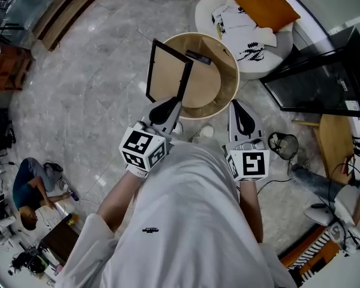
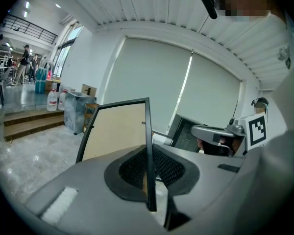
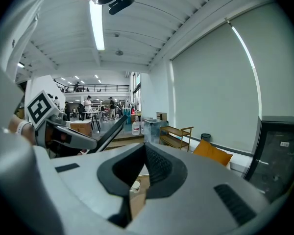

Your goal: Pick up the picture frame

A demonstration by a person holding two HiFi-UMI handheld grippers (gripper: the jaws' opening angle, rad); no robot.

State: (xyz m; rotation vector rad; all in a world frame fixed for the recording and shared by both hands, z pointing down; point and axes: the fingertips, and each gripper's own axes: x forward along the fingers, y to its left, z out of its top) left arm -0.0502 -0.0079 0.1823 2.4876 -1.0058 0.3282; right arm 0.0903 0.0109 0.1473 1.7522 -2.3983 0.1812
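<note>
The picture frame (image 1: pixel 168 71) has a thin black border and a plain brown backing. It stands upright in the air above the left rim of a round wooden table (image 1: pixel 227 95). My left gripper (image 1: pixel 170 105) is shut on the frame's lower edge. In the left gripper view the frame (image 2: pixel 117 131) rises edge-on from between the pads (image 2: pixel 132 168). My right gripper (image 1: pixel 237 105) hovers level at the table's near right rim. Its jaws are closed together with nothing in them (image 3: pixel 145 148). From the right gripper view the frame (image 3: pixel 112 129) shows as a dark slanted bar.
A small black object (image 1: pixel 198 57) lies on the table's far side. A white cup (image 1: pixel 207 131) sits on the floor below the table. A white round seat with an orange cushion (image 1: pixel 261 2) and a black screen (image 1: pixel 324 80) stand to the right. A person (image 1: pixel 33 185) sits on the floor at the left.
</note>
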